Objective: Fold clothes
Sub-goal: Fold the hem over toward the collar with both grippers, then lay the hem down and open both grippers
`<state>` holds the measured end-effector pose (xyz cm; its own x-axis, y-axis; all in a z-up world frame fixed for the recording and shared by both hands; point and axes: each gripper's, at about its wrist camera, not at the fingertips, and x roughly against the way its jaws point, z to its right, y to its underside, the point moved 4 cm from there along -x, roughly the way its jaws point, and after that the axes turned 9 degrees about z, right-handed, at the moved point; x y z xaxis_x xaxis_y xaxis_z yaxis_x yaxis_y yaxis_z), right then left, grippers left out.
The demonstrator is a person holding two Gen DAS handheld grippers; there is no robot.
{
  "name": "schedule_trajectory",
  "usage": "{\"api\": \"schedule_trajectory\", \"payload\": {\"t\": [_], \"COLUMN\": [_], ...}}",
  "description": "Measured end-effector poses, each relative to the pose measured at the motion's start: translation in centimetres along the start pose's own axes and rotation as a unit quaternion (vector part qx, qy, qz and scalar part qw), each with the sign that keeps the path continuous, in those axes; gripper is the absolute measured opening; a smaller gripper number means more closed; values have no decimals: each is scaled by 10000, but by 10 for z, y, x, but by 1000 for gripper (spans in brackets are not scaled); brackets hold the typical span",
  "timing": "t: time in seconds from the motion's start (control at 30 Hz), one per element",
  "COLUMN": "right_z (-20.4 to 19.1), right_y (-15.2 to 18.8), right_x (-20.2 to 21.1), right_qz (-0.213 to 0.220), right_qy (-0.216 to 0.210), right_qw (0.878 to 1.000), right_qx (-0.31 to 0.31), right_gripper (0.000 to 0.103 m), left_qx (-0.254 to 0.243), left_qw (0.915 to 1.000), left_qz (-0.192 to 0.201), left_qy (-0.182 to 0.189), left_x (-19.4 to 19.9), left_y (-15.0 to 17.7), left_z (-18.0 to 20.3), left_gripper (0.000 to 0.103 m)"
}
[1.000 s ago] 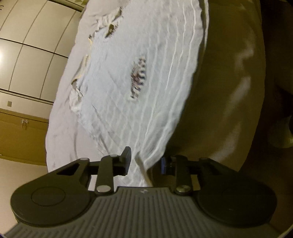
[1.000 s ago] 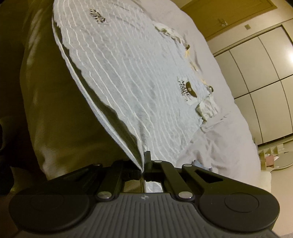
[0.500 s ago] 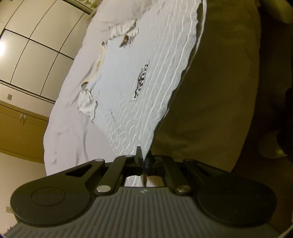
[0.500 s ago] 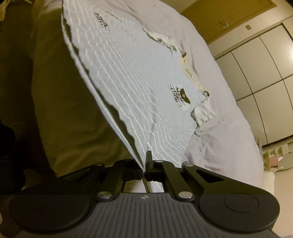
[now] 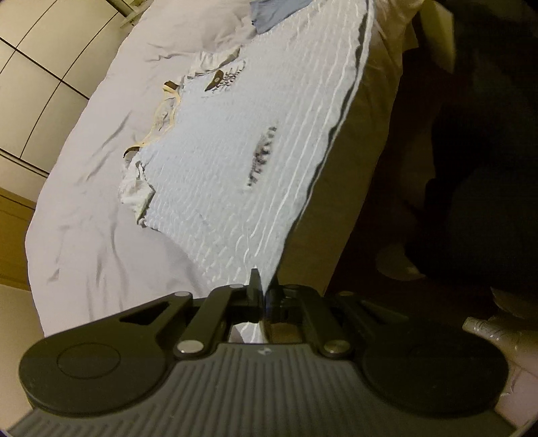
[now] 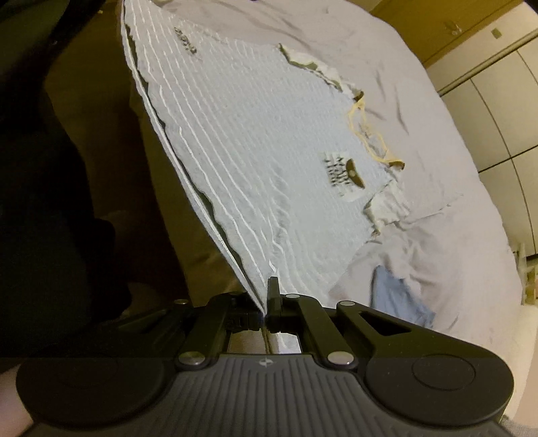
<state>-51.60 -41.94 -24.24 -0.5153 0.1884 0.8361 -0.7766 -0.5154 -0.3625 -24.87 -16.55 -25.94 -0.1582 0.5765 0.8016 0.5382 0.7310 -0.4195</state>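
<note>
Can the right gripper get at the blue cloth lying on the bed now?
Probably not yet. The right gripper has its jaws closed on the hem of the striped shirt, so it is occupied. The blue cloth lies uncovered on the bed beside it.

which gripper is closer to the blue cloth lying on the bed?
Right. The blue cloth lies just beyond the right gripper, beside the shirt corner it pinches. From the left gripper, the cloth sits past the shirt's far end.
</note>
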Motion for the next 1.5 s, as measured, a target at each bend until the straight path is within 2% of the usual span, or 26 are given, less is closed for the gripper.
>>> {"api": "schedule_trajectory", "payload": {"t": [0.23, 0.33, 0.47, 0.6, 0.7, 0.83, 0.9, 1.07, 1.17, 1.23, 1.3, 1.5], "right_z": [106, 167, 248, 311, 344, 370, 373, 393, 399, 401, 405, 410], "right_y": [-44, -61, -78, -85, -87, -85, -81, -69, -65, -63, -59, -42], "right_x": [-27, -59, -117, -188, -245, -305, -322, -360, -370, -379, -385, -391], "right_qz": [265, 234, 149, 74, -145, -410, -478, -563, -653, -761, -837, -745], "right_qy": [288, 85, -391, -918, -1204, -1443, -1549, -1643, -1623, -1562, -1489, -1329], "right_qw": [9990, 9997, 9985, 9939, 9896, 9842, 9799, 9704, 9644, 9597, 9548, 9395], "right_qx": [194, 61, -352, -609, -771, -946, -1164, -1681, -1984, -2211, -2431, -3066], "right_gripper": [0, 0, 0, 0, 0, 0, 0, 0, 0, 6, 12, 11], "left_qx": [316, 413, 531, 822, 1093, 1652, 1865, 1906, 1966, 2031, 2232, 2794], "left_qw": [9977, 9971, 9972, 9953, 9920, 9828, 9782, 9763, 9743, 9727, 9679, 9525], "left_qz": [167, 96, -63, -396, -628, -824, -895, -948, -975, -988, -992, -953], "left_qy": [-580, -628, -520, -316, -109, 100, 175, 388, 498, 537, 590, 749], "left_x": [-44, -77, -127, -196, -253, -311, -330, -360, -370, -376, -381, -407], "left_y": [-45, -67, -88, -97, -98, -91, -84, -72, -63, -57, -50, -33], "left_z": [-134, -195, -262, -319, -348, -374, -381, -387, -385, -385, -389, -401], "left_gripper": [1, 1, 1, 1, 1, 1, 1, 1, 2, 5, 6, 9]}}
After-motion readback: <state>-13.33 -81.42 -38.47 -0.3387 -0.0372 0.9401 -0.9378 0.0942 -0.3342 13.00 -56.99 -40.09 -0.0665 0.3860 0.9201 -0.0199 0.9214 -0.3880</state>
